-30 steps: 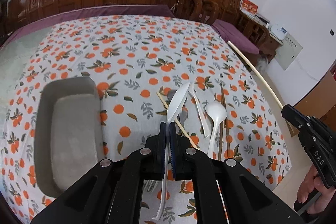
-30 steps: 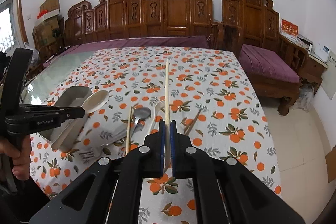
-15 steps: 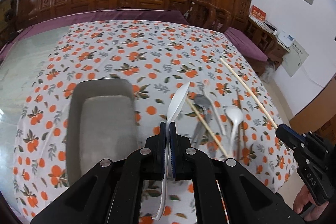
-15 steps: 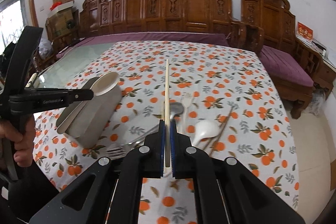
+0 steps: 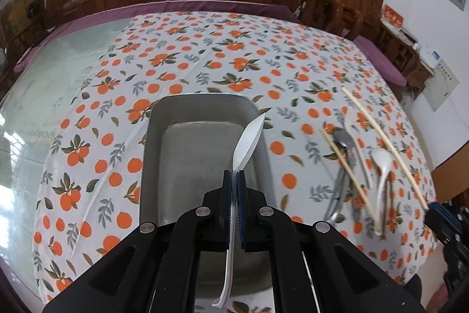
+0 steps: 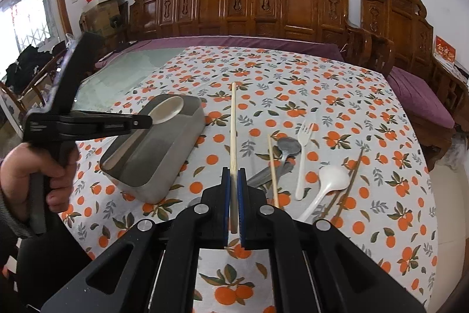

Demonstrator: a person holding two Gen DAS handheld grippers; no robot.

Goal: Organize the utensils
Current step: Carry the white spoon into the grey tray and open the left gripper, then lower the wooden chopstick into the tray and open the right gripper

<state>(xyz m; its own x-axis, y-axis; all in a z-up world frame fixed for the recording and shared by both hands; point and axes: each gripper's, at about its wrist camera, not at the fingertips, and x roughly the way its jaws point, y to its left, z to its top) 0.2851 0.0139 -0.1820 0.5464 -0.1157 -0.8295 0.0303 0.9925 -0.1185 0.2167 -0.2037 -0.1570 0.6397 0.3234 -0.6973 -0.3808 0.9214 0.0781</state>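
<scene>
My left gripper [image 5: 233, 173] is shut on a white plastic spoon [image 5: 247, 141] and holds it above the grey metal tray [image 5: 202, 104]. In the right wrist view the left gripper [image 6: 143, 121] comes in from the left with the spoon's bowl [image 6: 167, 113] over the tray [image 6: 176, 160]. Shut on a pale wooden chopstick [image 6: 233, 125], my right gripper [image 6: 233, 175] hovers over the cloth right of the tray. On the cloth lie another chopstick [image 6: 272, 166], a metal spoon [image 6: 288, 147], a white fork [image 6: 303, 154], a white spoon [image 6: 329, 181] and dark chopsticks [image 6: 350, 178].
The table carries an orange-patterned cloth [image 6: 293, 78], with bare glass [image 5: 44, 84] on its left part. Carved wooden chairs [image 6: 263, 5] stand along the far side. A person's hand [image 6: 32, 172] grips the left tool. Floor lies beyond the table's right edge.
The left gripper has carried the white spoon leftward from beside the tray to above it. The right gripper with its chopstick has also shifted left, closer to the tray.
</scene>
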